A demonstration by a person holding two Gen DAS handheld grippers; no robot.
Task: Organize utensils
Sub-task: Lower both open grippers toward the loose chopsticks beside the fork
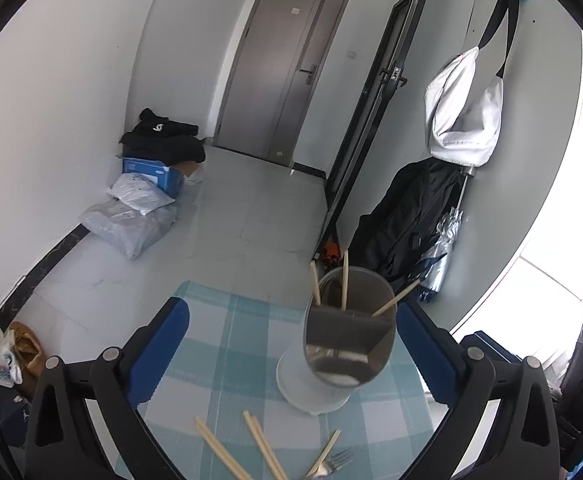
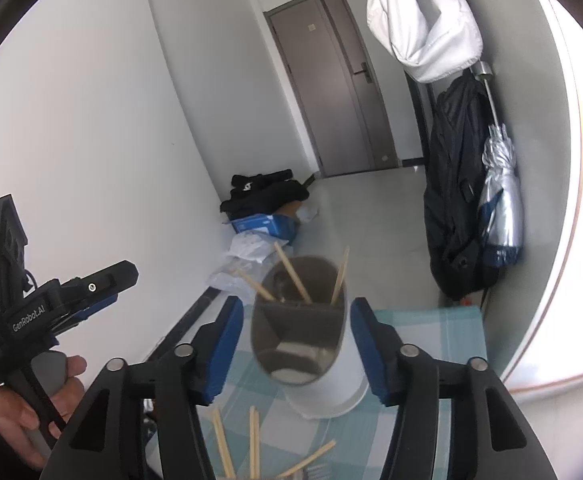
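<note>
A white utensil holder point(image 1: 347, 344) point(image 2: 303, 344) with a grey divided inside stands on the blue checked tablecloth point(image 1: 219, 340) point(image 2: 431, 332). Three chopsticks point(image 1: 344, 280) point(image 2: 291, 276) lean upright in its back compartment. Loose chopsticks point(image 1: 259, 444) point(image 2: 253, 440) and a fork point(image 1: 337, 462) lie on the cloth in front of it. My left gripper point(image 1: 293, 312) is wide open and empty, the holder just inside its right finger. My right gripper point(image 2: 297, 312) is open with the holder between its blue pads, a gap on each side. The left gripper point(image 2: 119, 284) also shows at the left, held by a hand point(image 2: 55, 396).
A black backpack point(image 2: 455, 216), a silver umbrella point(image 2: 499, 200) and a white bag point(image 1: 463, 112) hang on the wall to the right. Bags and a blue box point(image 1: 151, 172) lie on the floor by the left wall. A grey door point(image 1: 283, 72) stands shut beyond.
</note>
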